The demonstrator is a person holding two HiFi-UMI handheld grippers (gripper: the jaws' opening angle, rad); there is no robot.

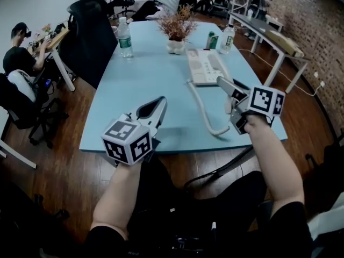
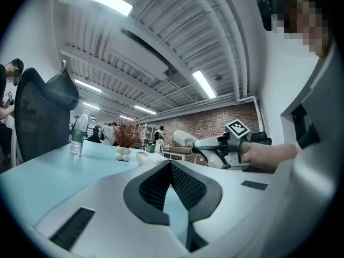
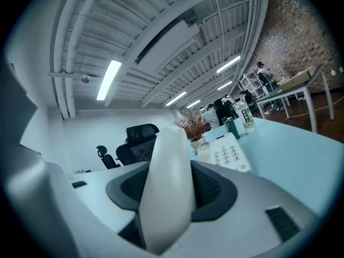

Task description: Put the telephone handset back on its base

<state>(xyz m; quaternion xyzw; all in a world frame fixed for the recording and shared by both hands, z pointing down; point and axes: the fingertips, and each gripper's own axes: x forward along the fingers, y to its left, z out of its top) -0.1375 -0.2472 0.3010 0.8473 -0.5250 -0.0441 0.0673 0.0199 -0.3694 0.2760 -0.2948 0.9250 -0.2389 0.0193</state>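
step in hand: carrying the handset (image 3: 166,187) to the base (image 1: 206,66).

state now:
- the right hand-held gripper (image 1: 231,88) is clamping the handset across its width. the right gripper view is showing both pads pressing on the white body, with the handset standing crosswise between the jaws.
- the handset is being held in the air above the near right part of the bench (image 1: 145,74), just short of the base and not yet touching it.
- the cord (image 1: 201,109) is running from the near left corner of the base across the bench and looping back up toward the handset.
- the left hand-held gripper (image 1: 159,104) is hovering over the near edge of the bench with its jaws together and nothing between them.

procedure (judged from this moment):
1. while moving forward, be turning the handset so that its long axis is lining up with the long side of the base. it is looking skewed to the base at present.
2. be watching the cord loop, which is lying between the handset and the base. lifting over it is likely avoiding a snag or a drag on the base.
3. be lowering the handset flat, both ends together, so that it is seating rather than rocking on one end.
4. be parting the jaws only once the handset is resting on the base.

caution: the base is looking light and is likely sliding if pushed sideways. the left hand-held gripper is free for steadying it at the near edge.
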